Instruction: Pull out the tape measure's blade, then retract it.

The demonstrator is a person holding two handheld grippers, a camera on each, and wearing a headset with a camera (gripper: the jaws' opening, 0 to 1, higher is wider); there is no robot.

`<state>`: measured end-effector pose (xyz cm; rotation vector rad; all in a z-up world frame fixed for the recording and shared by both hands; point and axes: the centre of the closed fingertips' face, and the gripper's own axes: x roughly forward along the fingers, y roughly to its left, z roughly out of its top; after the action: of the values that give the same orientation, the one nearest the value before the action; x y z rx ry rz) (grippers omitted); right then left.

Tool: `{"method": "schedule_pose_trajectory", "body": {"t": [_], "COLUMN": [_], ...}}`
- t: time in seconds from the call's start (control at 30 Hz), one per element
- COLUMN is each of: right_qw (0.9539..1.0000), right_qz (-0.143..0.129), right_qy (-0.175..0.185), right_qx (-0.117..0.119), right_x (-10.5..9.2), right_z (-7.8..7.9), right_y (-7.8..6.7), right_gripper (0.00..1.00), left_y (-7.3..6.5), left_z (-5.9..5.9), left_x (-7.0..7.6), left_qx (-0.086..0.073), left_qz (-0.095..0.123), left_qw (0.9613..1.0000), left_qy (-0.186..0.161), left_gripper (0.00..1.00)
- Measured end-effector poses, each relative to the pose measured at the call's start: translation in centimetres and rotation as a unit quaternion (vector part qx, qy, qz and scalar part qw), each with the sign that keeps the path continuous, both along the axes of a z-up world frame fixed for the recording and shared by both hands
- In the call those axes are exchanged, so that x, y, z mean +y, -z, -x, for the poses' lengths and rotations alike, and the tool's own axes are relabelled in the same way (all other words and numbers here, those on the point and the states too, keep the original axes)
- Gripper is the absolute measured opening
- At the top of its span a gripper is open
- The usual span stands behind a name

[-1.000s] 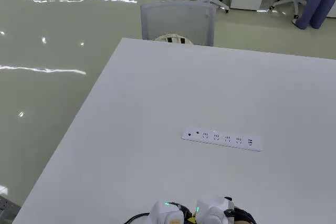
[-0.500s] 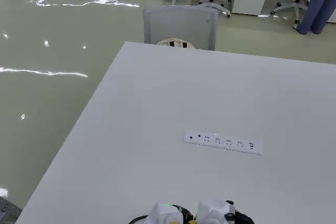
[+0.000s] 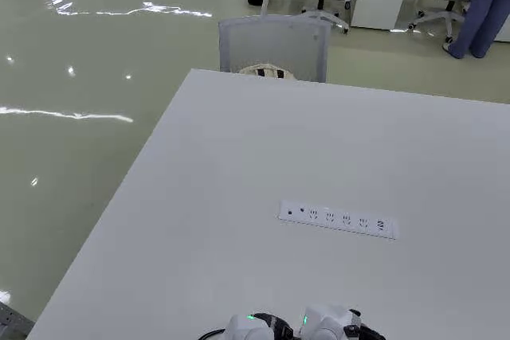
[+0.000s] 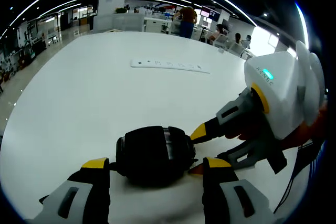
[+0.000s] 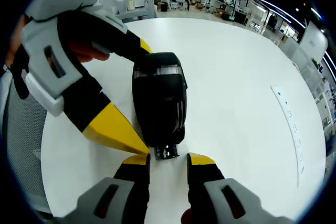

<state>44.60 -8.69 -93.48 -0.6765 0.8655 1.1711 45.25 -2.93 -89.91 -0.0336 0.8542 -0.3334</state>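
Note:
A black tape measure point(image 4: 152, 153) lies on the white table point(image 4: 105, 87), with my left gripper point(image 4: 156, 164) shut on its body, one yellow-tipped jaw on each side. In the right gripper view the tape measure point(image 5: 159, 100) points its metal blade hook point(image 5: 167, 152) toward my right gripper point(image 5: 169, 161). That gripper is open, its fingertips point(image 5: 137, 160) just short of the hook on either side. The blade is inside the case. In the left gripper view the right gripper point(image 4: 199, 149) comes in from the right at the case's end. Both grippers' white housings point(image 3: 291, 326) peek over the head view's bottom edge.
A white power strip point(image 3: 337, 220) lies flat near the table's middle, well beyond the grippers. A grey mesh chair point(image 3: 273, 45) stands at the table's far edge. The table's left edge point(image 3: 119, 212) drops to a glossy floor. Office chairs and a person stand far behind.
The head camera has tilted up a little, so the gripper housings sit lower in its view. Nothing on the table has visibly moved.

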Motion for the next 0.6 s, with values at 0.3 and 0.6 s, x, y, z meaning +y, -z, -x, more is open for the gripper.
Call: {"method": "schedule_pose_trajectory", "body": {"t": [0.3, 0.6], "right_qw": [0.997, 0.9925], "right_qz": [-0.034, -0.046], "right_qy": [0.069, 0.111], "right_qx": [0.013, 0.022], "right_x": [-0.5, -0.6], "right_z": [0.4, 2.3], "right_y": [-1.0, -1.5], "right_gripper": [0.29, 0.31], "left_y": [0.2, 0.5], "left_z": [1.2, 2.5], "left_x": [1.1, 2.2], "left_qx": [0.007, 0.015], "left_qz": [-0.007, -0.006], "left_qw": [0.9999, 0.9996], "left_qy": [0.01, 0.023], "left_gripper": [0.7, 0.7]}}
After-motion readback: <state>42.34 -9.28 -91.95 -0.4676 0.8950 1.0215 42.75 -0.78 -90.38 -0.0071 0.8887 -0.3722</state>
